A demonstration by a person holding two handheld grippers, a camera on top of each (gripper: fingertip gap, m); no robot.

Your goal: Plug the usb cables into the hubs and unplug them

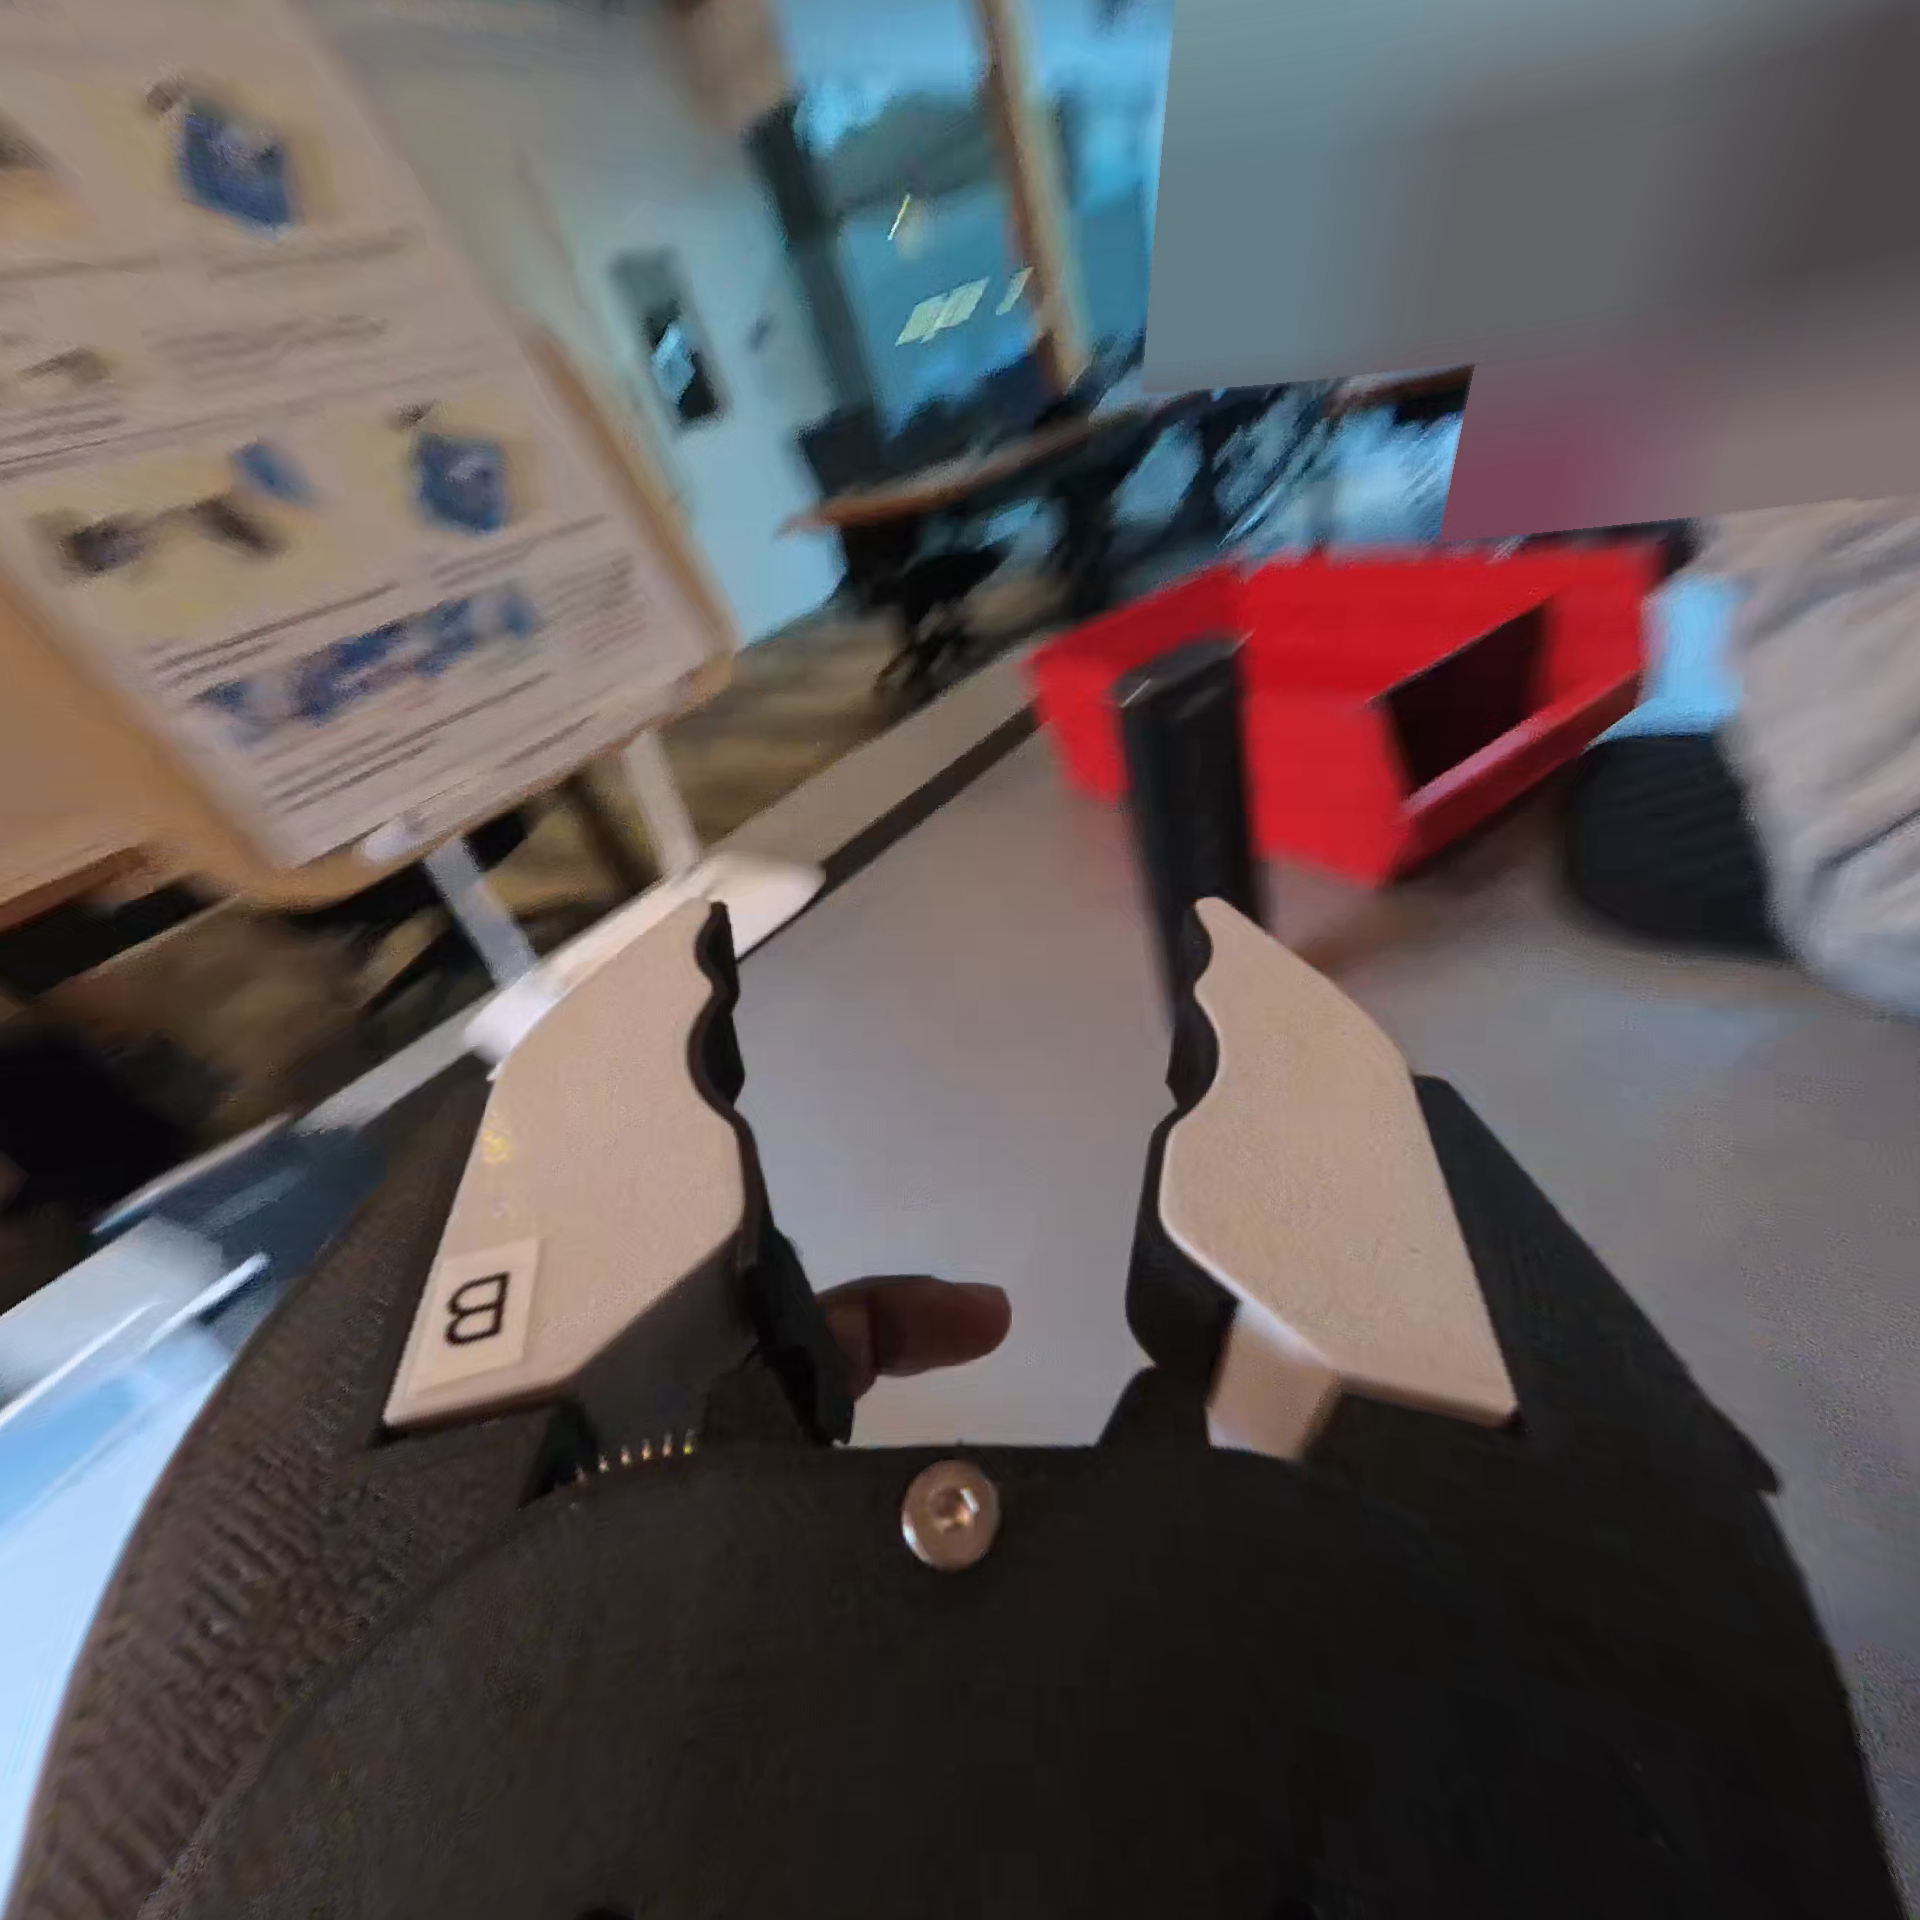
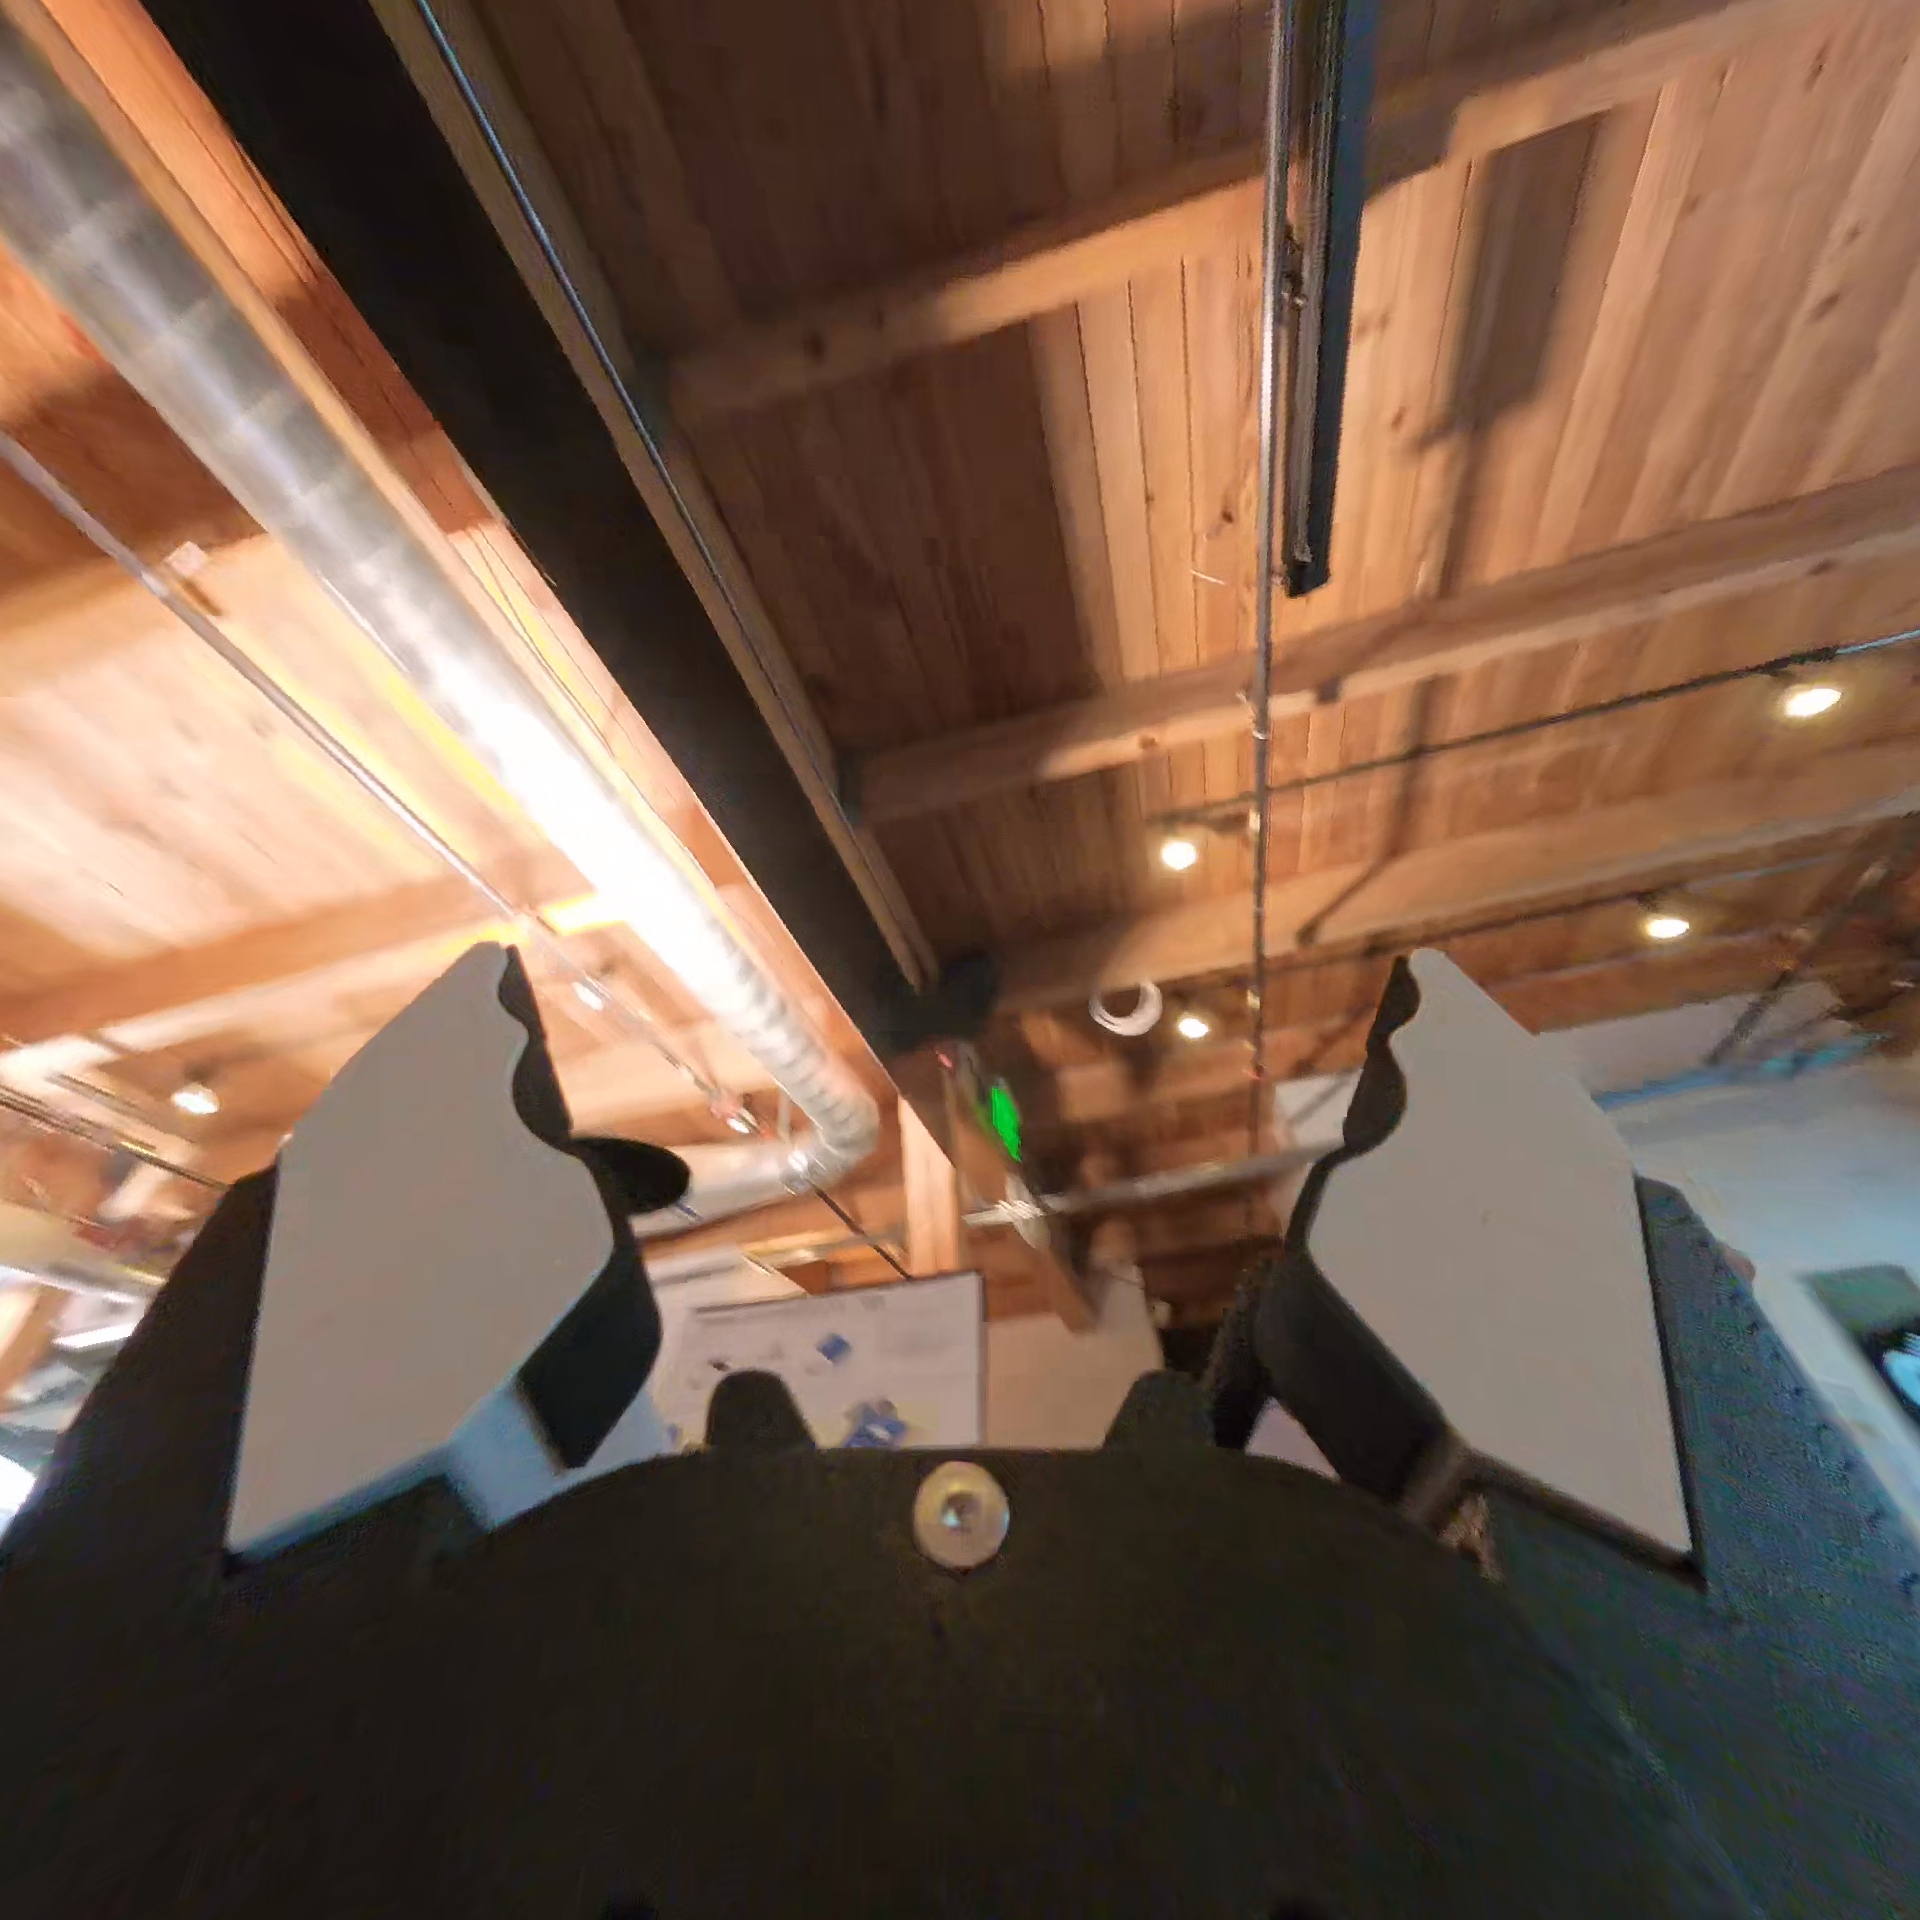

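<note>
In the left wrist view my left gripper (image 1: 961, 914) is open and empty, held over a grey table (image 1: 935, 1091). A blurred black upright bar (image 1: 1184, 790) rises just beyond the right fingertip, in front of a red bin (image 1: 1320, 727); I cannot tell what it is or whether it touches the finger. A person's fingertip (image 1: 925, 1335) shows under the jaws. In the right wrist view my right gripper (image 2: 956, 961) is open and empty and points up at a wooden ceiling (image 2: 1039, 416). No usb cable or hub shows clearly in either view.
A poster board on a white stand (image 1: 312, 468) stands left of the table's far edge. A black ribbed object (image 1: 1662, 842) and a grey sleeve (image 1: 1829, 748) are at the right by the bin. Overhead run a metal duct (image 2: 343, 540) and a black beam (image 2: 540, 468).
</note>
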